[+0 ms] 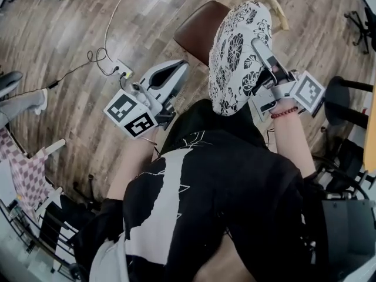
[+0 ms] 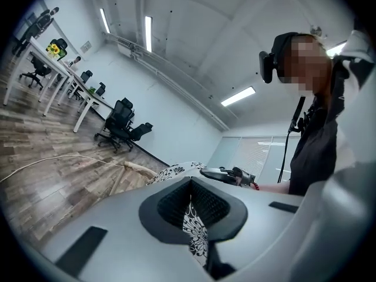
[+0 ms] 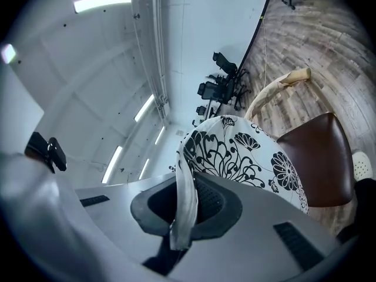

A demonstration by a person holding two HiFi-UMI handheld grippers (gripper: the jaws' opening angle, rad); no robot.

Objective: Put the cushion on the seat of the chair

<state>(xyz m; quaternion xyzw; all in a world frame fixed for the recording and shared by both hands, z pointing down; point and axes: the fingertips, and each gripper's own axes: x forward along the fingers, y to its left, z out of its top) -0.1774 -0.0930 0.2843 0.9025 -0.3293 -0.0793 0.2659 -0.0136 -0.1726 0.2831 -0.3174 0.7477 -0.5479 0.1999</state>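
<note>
The floral cushion (image 1: 235, 51) is held up in front of the person, apparently not yet resting on anything, so lowering and releasing it remain. The left gripper (image 1: 179, 72) and right gripper (image 1: 258, 44) both point level, their jaws pressed together, each pinching one cushion edge. Just beyond, the chair's brown seat (image 1: 197, 28) waits bare.

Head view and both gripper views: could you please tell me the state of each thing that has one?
left claw: shut on the edge of the cushion.
right claw: shut on the cushion's edge.
cushion: held upright between the two claws, not laid flat.
chair seat: visible part bare.
</note>
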